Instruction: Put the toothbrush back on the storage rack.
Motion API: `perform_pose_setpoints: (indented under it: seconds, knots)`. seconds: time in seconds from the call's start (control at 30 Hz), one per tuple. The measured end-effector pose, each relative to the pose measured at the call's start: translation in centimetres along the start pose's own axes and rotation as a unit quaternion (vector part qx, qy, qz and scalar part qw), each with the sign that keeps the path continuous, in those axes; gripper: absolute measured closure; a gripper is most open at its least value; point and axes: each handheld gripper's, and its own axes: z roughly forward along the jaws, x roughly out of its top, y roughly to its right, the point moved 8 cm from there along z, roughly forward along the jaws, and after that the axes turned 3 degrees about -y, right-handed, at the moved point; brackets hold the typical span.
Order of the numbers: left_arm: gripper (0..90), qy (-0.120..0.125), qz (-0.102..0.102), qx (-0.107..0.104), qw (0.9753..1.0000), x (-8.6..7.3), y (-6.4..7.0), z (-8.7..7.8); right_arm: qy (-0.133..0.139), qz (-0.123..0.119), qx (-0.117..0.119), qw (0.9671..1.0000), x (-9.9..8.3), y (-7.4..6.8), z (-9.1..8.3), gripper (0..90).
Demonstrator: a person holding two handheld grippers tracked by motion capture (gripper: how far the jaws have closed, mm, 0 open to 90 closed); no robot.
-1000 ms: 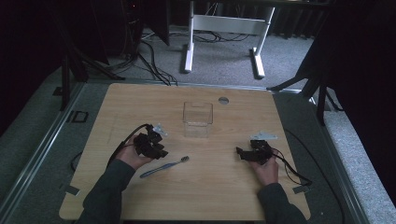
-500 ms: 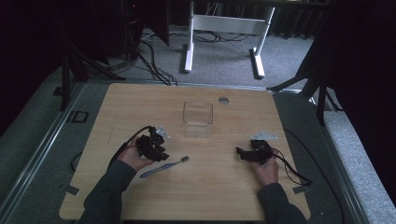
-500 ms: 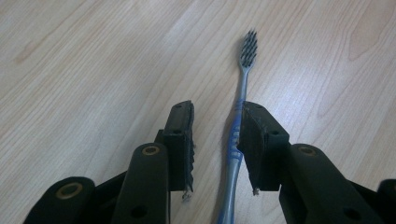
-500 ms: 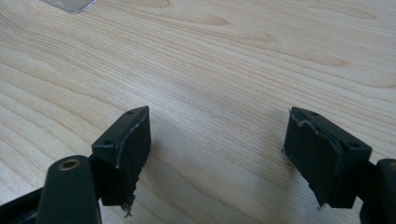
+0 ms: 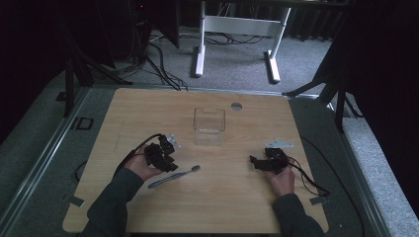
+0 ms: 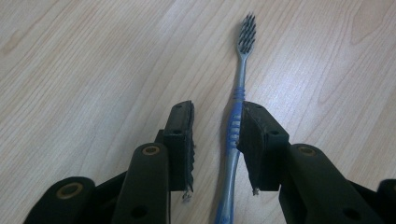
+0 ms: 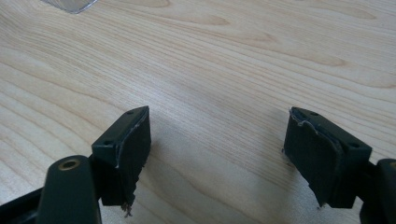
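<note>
We have lowered our left gripper [image 6: 215,140], jaws parted, astride the toothbrush [image 6: 236,116] handle; next, we clench.

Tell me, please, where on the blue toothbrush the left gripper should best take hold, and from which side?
Probably the ribbed blue grip section of the toothbrush, from above. It lies flat on the table, and the left gripper already straddles that part with its jaws open either side, clear of the bristles.

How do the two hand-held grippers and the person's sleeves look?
Both the left gripper and the right gripper are black, each with two blocky jaws with worn, frayed pads and brass-coloured rivets. A black cable trails from each. The right one carries a grey three-cornered plate. The sleeves are dark grey-green.
</note>
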Motion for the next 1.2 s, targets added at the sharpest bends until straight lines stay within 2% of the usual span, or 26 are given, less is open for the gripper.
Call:
perform_pose_setpoints:
  seconds: [0.23, 0.5, 1.2]
  knots:
    - [64.6, -0.016, 0.014, 0.003, 0.9998, 0.0, 0.2, 0.1, 0.000, 0.000, 0.000, 1.0000, 0.0, 0.0, 0.0, 22.7]
    - [64.6, -0.019, 0.016, 0.004, 0.9997, 0.1, 0.3, 0.3, 0.000, 0.000, 0.000, 1.0000, 0.0, 0.0, 0.0, 22.7]
    - [64.7, -0.050, 0.031, 0.006, 0.9982, 0.1, 0.7, 1.1, 0.000, 0.000, 0.001, 1.0000, 0.0, 0.0, 0.0, 22.7]
